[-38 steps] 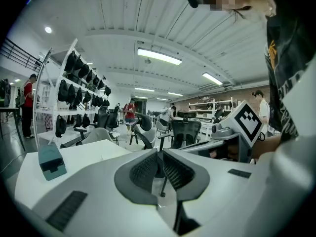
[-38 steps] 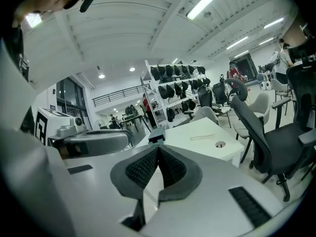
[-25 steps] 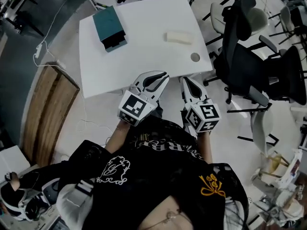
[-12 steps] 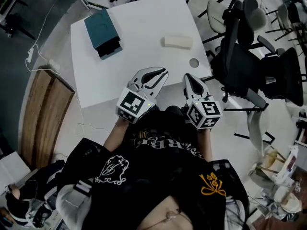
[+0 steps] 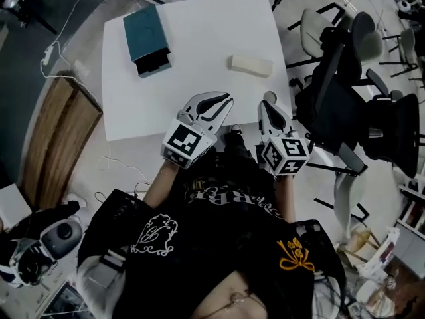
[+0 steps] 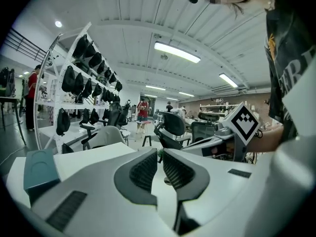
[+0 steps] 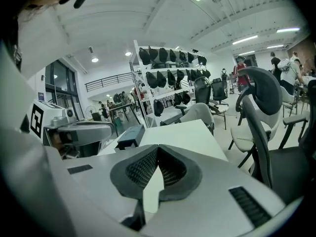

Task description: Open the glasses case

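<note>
The cream glasses case lies closed on the right part of the white table. Both grippers hover at the table's near edge, well short of the case. My left gripper points toward the table's middle, its jaws together with nothing between them; the left gripper view shows its pads almost touching. My right gripper is near the table's right front corner, below the case, also shut and empty. The case does not show in either gripper view.
A teal box on a dark base sits at the table's far left corner, and shows as the teal box past the right jaws. Black office chairs crowd the table's right side. A wooden panel lies on the floor at left.
Both grippers have come forward over the table's near edge, closer to the case. Their jaws stayed shut.
</note>
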